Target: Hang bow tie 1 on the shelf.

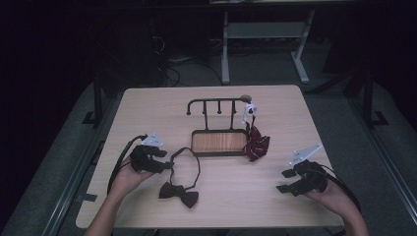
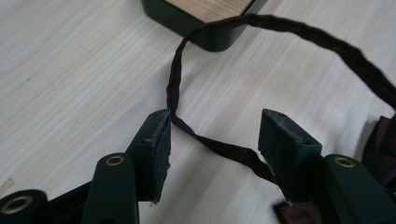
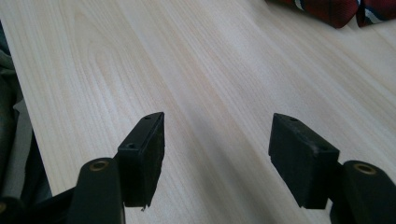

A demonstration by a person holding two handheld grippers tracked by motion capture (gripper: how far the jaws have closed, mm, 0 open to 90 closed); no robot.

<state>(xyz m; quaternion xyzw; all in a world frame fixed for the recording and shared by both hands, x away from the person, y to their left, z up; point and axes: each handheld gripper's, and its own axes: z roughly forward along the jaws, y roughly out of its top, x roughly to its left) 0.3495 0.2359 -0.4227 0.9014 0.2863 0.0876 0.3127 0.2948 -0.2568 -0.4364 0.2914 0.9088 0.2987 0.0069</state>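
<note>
Bow tie, long axis crosswise, loop away.

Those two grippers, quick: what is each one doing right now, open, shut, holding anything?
Left gripper: open, the bow tie's strap lying between its jaws, not clamped.
Right gripper: open, nothing between its jaws.
</note>
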